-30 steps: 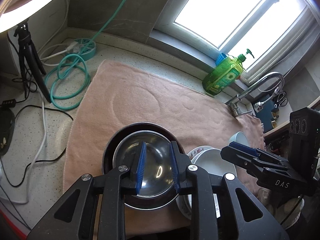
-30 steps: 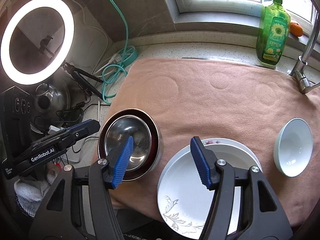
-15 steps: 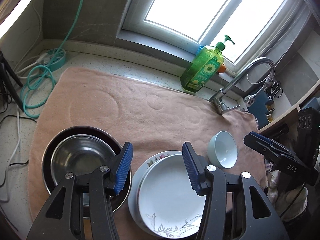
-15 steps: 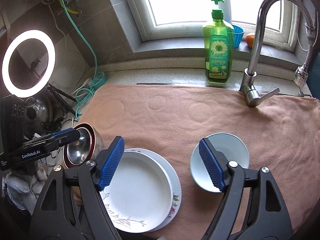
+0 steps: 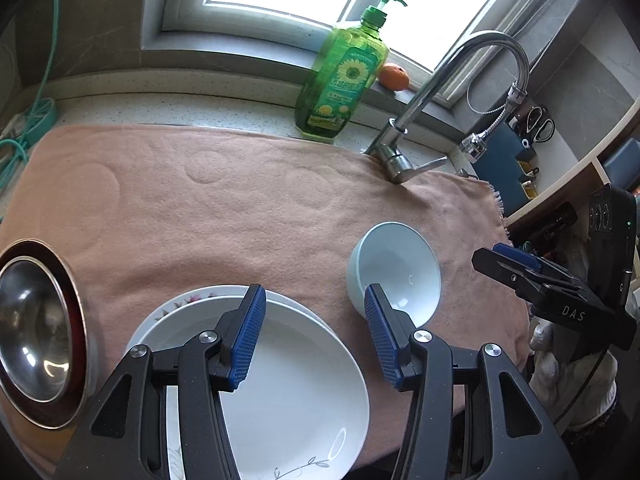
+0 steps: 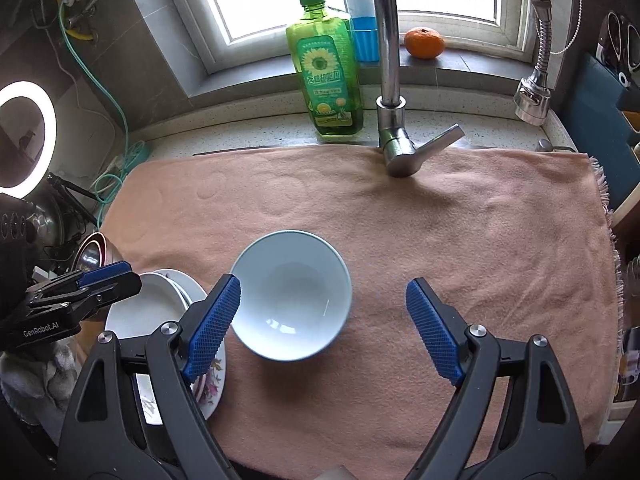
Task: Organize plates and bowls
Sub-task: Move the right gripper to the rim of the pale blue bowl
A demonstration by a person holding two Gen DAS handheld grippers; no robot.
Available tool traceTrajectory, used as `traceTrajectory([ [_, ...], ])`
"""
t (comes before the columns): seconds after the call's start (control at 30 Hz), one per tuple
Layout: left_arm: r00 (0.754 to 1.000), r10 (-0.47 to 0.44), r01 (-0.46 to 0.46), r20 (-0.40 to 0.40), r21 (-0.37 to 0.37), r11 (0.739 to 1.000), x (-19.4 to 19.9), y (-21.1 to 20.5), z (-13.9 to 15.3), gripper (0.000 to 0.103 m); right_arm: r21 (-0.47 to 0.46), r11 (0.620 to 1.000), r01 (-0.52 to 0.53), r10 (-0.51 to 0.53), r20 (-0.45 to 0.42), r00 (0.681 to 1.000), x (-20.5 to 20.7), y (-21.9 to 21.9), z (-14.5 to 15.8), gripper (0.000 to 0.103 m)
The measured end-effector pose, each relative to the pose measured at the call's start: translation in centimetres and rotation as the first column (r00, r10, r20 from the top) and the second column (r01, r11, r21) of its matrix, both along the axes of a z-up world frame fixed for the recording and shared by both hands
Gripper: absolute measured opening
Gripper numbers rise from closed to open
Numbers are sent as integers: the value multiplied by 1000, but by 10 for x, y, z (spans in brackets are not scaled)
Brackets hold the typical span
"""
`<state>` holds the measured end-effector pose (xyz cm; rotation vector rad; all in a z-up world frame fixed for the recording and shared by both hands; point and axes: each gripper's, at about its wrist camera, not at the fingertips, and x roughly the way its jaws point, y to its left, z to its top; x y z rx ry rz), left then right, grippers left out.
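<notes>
Pale blue-white glaze covers the small bowl [image 6: 291,294], a deep round one sitting upright on the peach towel [image 6: 460,232] that covers the tabletop. It lies just ahead of my right gripper [image 6: 323,324], nearer the left finger [image 6: 212,326] than the right one, and just beyond the right finger [image 5: 380,338] of my left gripper [image 5: 314,336].

Two white plates are stacked: a plain top plate [image 5: 296,392] with a thin grey sprig near its rim, resting on a flowered plate [image 5: 182,300] whose pink blooms show at the edge. This stack lies under and between my left fingers, and to the left of my right fingers.

Two metal bowls are nested as well: a shiny steel bowl [image 5: 30,328] inside a dark red-rimmed bowl [image 5: 78,320], far to the left of my left fingers.

So I count one small bowl, two plates and two nested metal bowls.

My left fingers stand about half open above the plates, with nothing gripped; I cannot tell whether they touch the top plate. My right fingers are spread wide, empty, hanging over the towel with the small bowl just off the left pad.

Beyond my fingers stand a green soap bottle [image 6: 326,76] and a steel tap [image 6: 390,80], with one orange [image 6: 424,42] on the sill.
</notes>
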<state>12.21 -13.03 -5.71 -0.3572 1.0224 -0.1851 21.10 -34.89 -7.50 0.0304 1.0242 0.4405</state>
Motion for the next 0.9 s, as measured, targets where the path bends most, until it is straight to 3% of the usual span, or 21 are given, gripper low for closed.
traceTrajectory([
  [0.27, 999, -33, 34, -18, 14, 999, 14, -37, -15, 50, 19, 1000, 3, -3, -26, 1000, 5, -30, -22, 86],
  [0.37, 999, -45, 46, -23, 21, 999, 19, -45, -20, 46, 49, 999, 3, -1, -54, 999, 8, -35, -31, 77],
  [0.43, 998, -48, 49, -28, 25, 998, 22, -48, -23, 37, 60, 998, -2, 6, -73, 997, 11, -35, -36, 63],
  [0.53, 998, -51, 52, -42, 19, 998, 26, -51, -29, 25, 77, 997, -9, 18, -105, 994, 14, -35, -46, 52],
  [0.63, 997, -52, 53, -60, 6, 999, 29, -51, -33, 19, 95, 995, -20, 32, -133, 991, 16, -32, -53, 47],
  [0.9, 995, -54, 52, -89, -17, 998, 38, -50, -40, 19, 142, 990, -2, 30, -194, 980, 25, -25, -69, 41],
])
